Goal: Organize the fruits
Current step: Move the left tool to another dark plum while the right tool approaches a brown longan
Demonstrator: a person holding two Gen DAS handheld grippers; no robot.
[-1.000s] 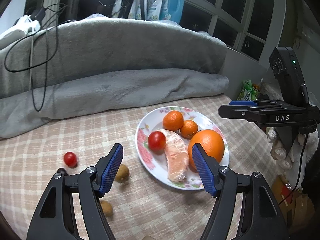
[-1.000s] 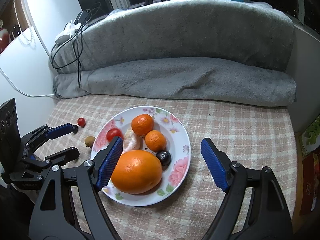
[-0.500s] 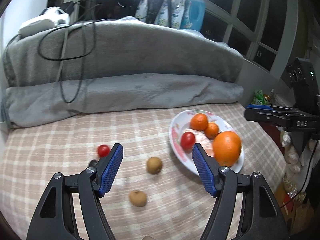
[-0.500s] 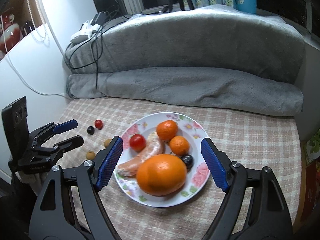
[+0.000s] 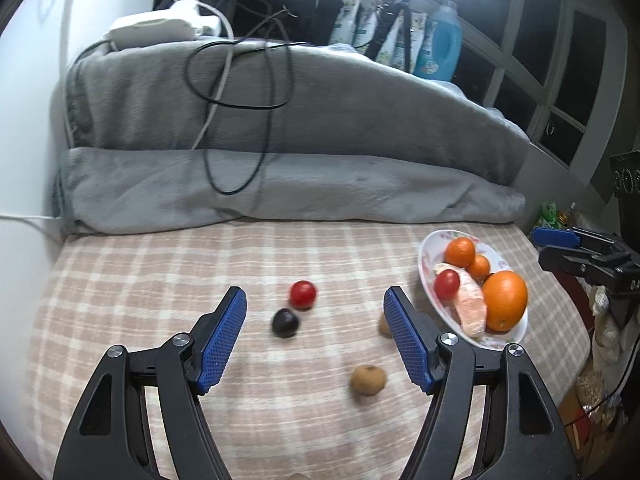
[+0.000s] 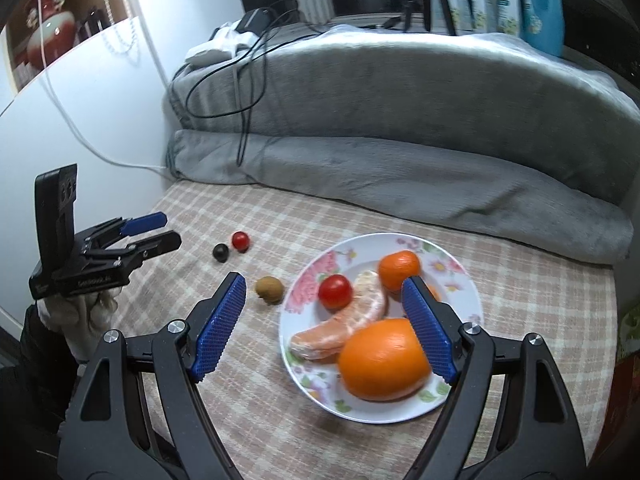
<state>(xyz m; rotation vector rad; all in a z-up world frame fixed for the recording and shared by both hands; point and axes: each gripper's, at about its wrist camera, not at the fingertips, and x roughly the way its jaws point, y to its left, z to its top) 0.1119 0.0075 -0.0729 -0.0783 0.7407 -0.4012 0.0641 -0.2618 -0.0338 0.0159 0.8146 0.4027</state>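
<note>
Fruit lies partly on the checked cloth (image 5: 168, 280) and partly on a flowered plate (image 6: 460, 276). Nearest to the left gripper (image 5: 316, 334), whose blue-padded jaws stand wide apart and hold nothing, a small brown kiwi (image 5: 368, 379) rests on the cloth just inside the right finger. A little farther, between the two fingers, a dark plum-like fruit (image 5: 285, 323) sits almost touching a red cherry tomato (image 5: 303, 294) behind it. A second brown fruit (image 5: 384, 325) is half hidden behind the right finger, near the edge of the plate. The right gripper (image 6: 322, 326) is also spread open and empty, and it hangs over the near side of the plate. There the big orange (image 6: 384, 360) lies closest, partly behind the right finger, with a peeled citrus piece (image 6: 344, 330) beside it. Behind them sit another cherry tomato (image 6: 335, 291) and a mandarin (image 6: 399, 266); a smaller mandarin (image 5: 478, 267) shows clearly only from the left wrist. All these are on the plate, while the kiwis, the dark fruit and one tomato are off it, to its left. At the far side of the cloth a folded grey blanket (image 5: 280, 184) lies along the whole width, black cables (image 5: 240, 80) hang over it, and a blue detergent bottle (image 5: 440, 46) stands at the window behind.
</note>
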